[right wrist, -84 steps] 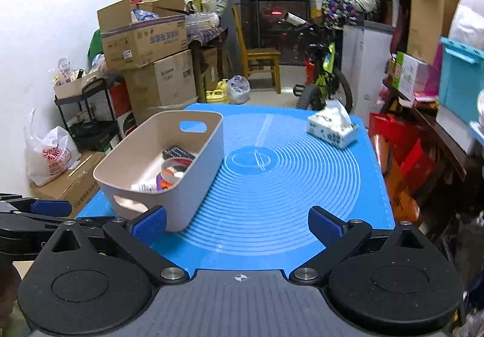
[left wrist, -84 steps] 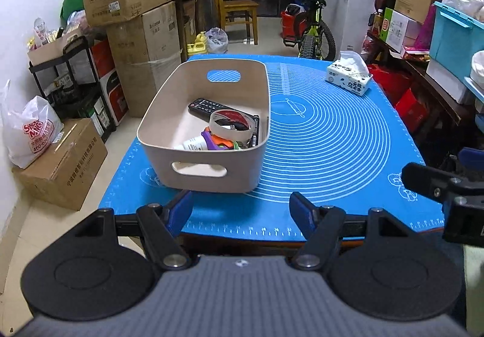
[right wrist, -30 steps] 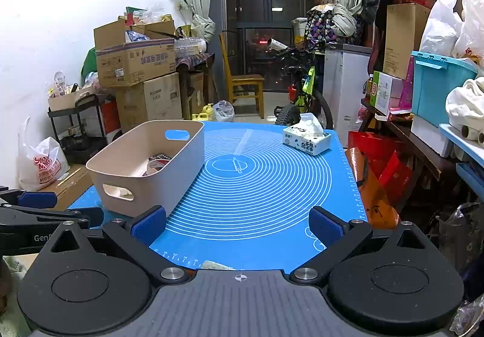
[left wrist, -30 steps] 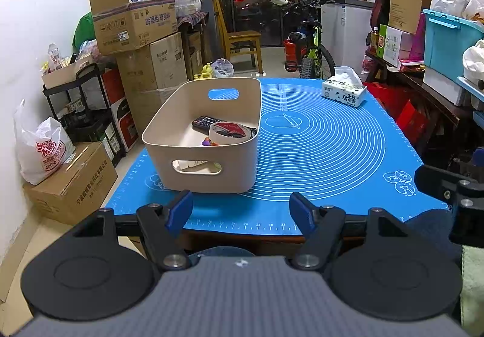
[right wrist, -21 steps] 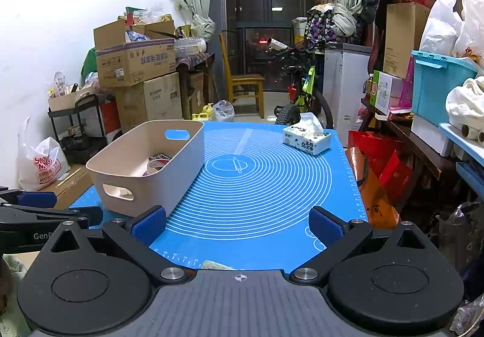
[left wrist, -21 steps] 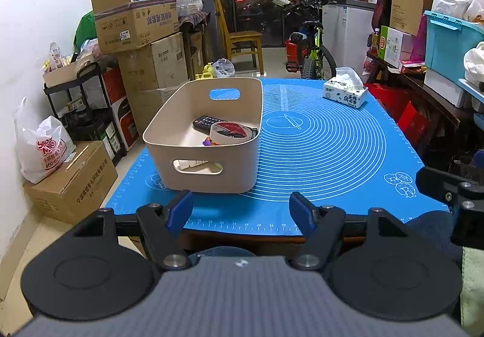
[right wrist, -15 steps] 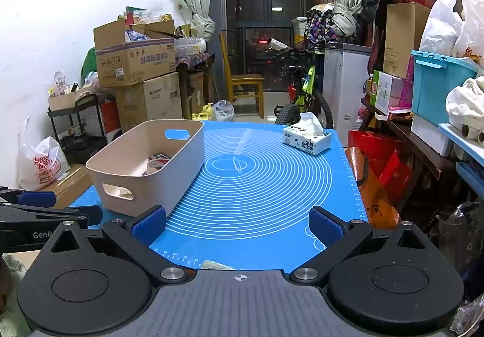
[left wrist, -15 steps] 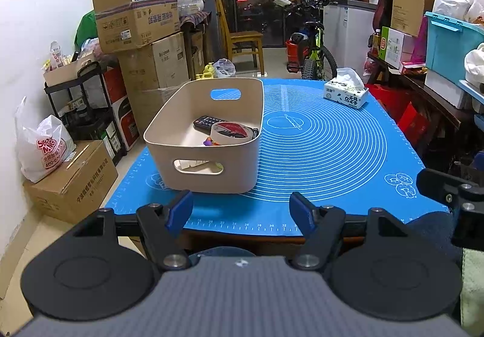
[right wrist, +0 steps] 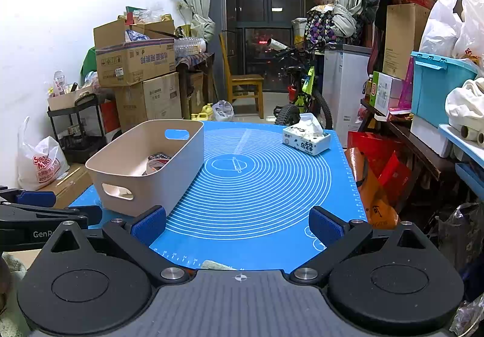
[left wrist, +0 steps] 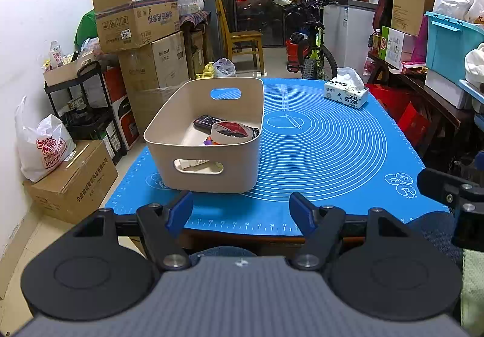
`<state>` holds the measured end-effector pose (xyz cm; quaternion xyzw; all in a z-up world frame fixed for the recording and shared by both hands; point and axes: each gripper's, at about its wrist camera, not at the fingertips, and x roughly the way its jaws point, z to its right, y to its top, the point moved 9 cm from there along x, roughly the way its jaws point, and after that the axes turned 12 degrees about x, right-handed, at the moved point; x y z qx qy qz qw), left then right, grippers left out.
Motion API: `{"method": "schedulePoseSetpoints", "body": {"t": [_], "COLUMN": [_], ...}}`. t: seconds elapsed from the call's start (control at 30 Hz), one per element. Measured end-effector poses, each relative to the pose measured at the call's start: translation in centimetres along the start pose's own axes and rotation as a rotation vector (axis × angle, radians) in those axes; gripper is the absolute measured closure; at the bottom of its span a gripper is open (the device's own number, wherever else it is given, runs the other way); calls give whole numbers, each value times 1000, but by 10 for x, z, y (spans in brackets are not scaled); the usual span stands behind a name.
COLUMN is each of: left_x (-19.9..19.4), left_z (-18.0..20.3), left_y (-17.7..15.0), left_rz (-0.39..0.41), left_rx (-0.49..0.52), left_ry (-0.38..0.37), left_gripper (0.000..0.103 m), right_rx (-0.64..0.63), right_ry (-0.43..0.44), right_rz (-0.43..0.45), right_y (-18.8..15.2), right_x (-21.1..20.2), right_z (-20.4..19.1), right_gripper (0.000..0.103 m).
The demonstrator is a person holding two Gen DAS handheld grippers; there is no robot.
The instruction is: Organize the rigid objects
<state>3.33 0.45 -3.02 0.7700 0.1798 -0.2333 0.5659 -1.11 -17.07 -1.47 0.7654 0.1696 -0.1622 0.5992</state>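
A beige handled bin (left wrist: 181, 137) stands on the left of the blue mat (left wrist: 326, 149); it also shows in the right wrist view (right wrist: 121, 173). Inside lie a black remote (left wrist: 207, 120), a tape roll (left wrist: 231, 132) and small items partly hidden by its wall. My left gripper (left wrist: 240, 211) is open and empty, held back at the table's near edge, in front of the bin. My right gripper (right wrist: 239, 223) is open and empty over the mat's near edge, to the right of the bin.
A tissue box (left wrist: 346, 93) sits at the mat's far right corner. Cardboard boxes (left wrist: 136, 22), a black shelf cart (left wrist: 78, 100) and a white bag (left wrist: 42, 146) crowd the left. A bicycle (left wrist: 311, 52), chair (left wrist: 242, 40) and shelves with a blue crate (left wrist: 450, 46) stand behind and right.
Both grippers have drawn back and lowered since 2.8 s ago, so the bin looks farther. Over the last second almost nothing moved. Both stayed open.
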Motion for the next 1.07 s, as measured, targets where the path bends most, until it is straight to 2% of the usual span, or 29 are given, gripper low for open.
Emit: {"method": "schedulePoseSetpoints", "body": {"t": [1.07], "left_x": [-1], "left_z": [-5], "left_y": [3], "left_rz": [12], "left_rx": [7], "left_ry": [0], "left_gripper": [32], "right_rx": [0], "right_ry": [1], "right_rz": [0], "right_y": [0], "right_x": [0], "right_z": [2], "right_gripper": [3]}}
